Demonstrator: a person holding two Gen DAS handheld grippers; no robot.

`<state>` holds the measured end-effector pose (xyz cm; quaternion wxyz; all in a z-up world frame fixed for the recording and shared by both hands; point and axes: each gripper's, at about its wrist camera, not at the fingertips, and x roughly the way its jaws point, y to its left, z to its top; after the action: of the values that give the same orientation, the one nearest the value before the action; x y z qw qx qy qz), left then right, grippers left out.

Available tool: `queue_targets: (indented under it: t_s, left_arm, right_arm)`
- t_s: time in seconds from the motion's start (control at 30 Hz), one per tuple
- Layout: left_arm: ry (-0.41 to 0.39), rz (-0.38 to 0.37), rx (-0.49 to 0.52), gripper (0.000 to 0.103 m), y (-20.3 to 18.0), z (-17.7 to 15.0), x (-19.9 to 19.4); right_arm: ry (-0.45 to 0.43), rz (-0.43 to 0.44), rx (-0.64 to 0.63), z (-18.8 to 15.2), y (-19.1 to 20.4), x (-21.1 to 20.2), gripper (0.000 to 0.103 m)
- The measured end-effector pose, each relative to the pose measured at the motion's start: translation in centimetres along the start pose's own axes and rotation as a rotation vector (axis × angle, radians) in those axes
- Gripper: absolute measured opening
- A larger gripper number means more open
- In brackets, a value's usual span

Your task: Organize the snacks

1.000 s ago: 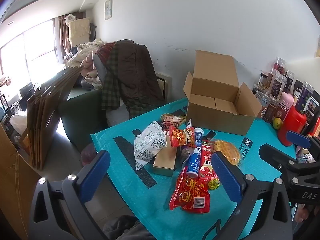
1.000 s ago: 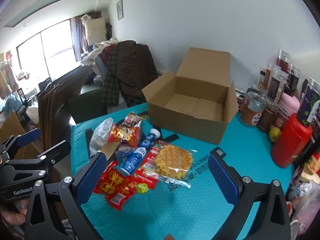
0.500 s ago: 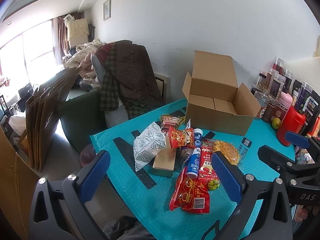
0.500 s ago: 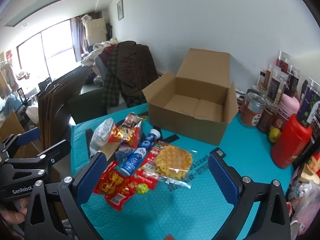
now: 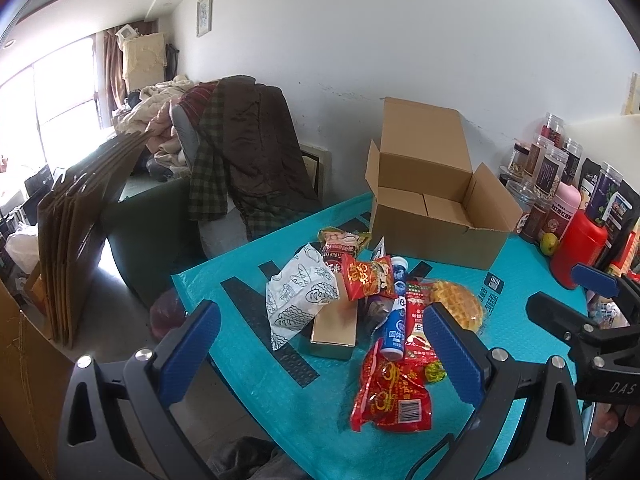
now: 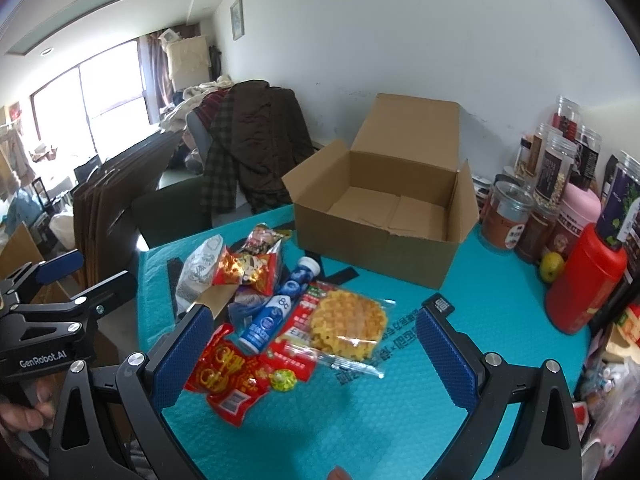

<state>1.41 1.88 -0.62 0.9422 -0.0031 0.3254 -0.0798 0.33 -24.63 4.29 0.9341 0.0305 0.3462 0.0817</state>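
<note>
A heap of snacks lies on the teal table (image 5: 248, 292): a red packet (image 5: 394, 394) (image 6: 224, 372), a blue tube (image 5: 394, 322) (image 6: 276, 312), a bagged waffle (image 5: 456, 306) (image 6: 346, 326), a white paper bag (image 5: 298, 296) (image 6: 196, 272), a tan flat box (image 5: 334, 326) and a red foil bag (image 5: 366, 276) (image 6: 244, 268). Behind them stands an open, empty cardboard box (image 5: 436, 208) (image 6: 384, 216). My left gripper (image 5: 320, 356) hovers open over the near edge of the heap. My right gripper (image 6: 316, 360) hangs open above the waffle and red packet. Neither holds anything.
Jars, a red bottle (image 6: 584, 276) (image 5: 576, 248) and a small green fruit (image 6: 552, 266) crowd the table's right side. A chair draped with coats (image 5: 240, 156) and flattened cartons (image 5: 80, 216) stand left of the table. A hand (image 6: 24, 416) grips the left tool's handle.
Both views have barely shifted; the grippers stay open and the snacks lie where they were.
</note>
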Motion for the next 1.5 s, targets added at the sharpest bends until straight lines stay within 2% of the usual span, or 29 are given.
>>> queue_targets:
  t_s: [0.13, 0.6, 0.8, 0.97, 1.0, 1.07, 1.2, 1.33, 1.43, 1.5]
  left_arm:
    - [0.03, -0.024, 0.016, 0.103, 0.9, -0.3, 1.2]
    - [0.154, -0.184, 0.064, 0.103, 1.9, -2.1, 5.4]
    - [0.224, -0.255, 0.102, 0.103, 1.3, -3.8, 7.5]
    - [0.288, -0.301, 0.133, 0.101, 0.6, -5.2, 9.2]
    - [0.302, -0.301, 0.145, 0.094, 0.4, -5.6, 9.6]
    - [0.329, -0.289, 0.173, 0.087, 0.1, -6.1, 10.1]
    - [0.366, -0.358, 0.154, 0.086, 0.2, -6.7, 10.7]
    - [0.379, -0.394, 0.148, 0.082, 0.0, -7.1, 11.1]
    - [0.398, -0.43, 0.136, 0.08, -0.2, -7.4, 11.5]
    - [0.388, -0.433, 0.149, 0.08, -0.5, -7.5, 11.5]
  right_arm:
    - [-0.007, -0.017, 0.018, -0.6, 0.4, 0.3, 0.103]
    - [0.086, -0.037, 0.11, -4.0, 1.4, 3.7, 0.103]
    - [0.113, -0.031, 0.155, -5.8, 1.1, 5.1, 0.094]
    - [0.158, -0.019, 0.177, -7.0, 1.0, 6.7, 0.08]
    - [0.168, -0.017, 0.177, -7.2, 1.1, 7.0, 0.078]
    - [0.195, 0.003, 0.175, -7.7, 1.1, 7.7, 0.07]
    - [0.222, 0.032, 0.157, -8.3, 1.2, 8.8, 0.059]
    - [0.238, 0.072, 0.154, -8.3, 1.1, 9.8, 0.045]
    - [0.237, 0.093, 0.132, -8.2, 1.4, 10.4, 0.04]
    - [0.241, 0.099, 0.129, -8.1, 1.4, 10.8, 0.031]
